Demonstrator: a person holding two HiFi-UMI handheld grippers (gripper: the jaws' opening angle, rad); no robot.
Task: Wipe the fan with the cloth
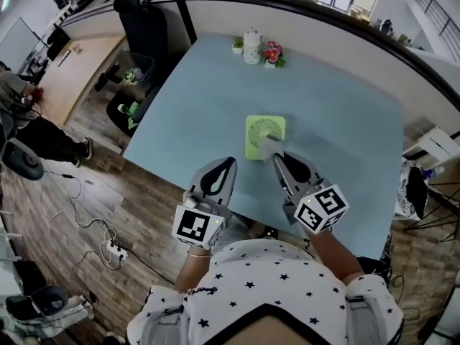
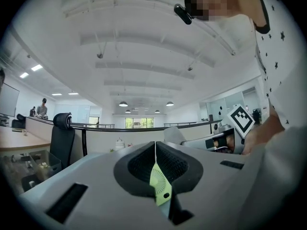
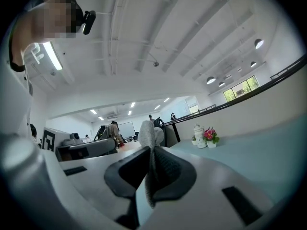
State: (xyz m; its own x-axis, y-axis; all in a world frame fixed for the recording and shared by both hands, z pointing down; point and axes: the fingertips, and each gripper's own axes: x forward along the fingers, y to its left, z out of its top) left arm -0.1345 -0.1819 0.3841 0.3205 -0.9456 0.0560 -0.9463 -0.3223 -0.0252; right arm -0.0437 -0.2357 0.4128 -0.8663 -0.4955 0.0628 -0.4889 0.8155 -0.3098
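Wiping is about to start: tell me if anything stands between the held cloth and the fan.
Nothing visible does. The cloth, clamped in the right hand-held gripper, overlaps the near right corner of the fan; the left hand-held gripper sits apart on its left.

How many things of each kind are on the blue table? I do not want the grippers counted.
fan: 1
cloth, held on the fan by the right gripper: 1
white jar: 1
small potted plants: 2
Total: 5
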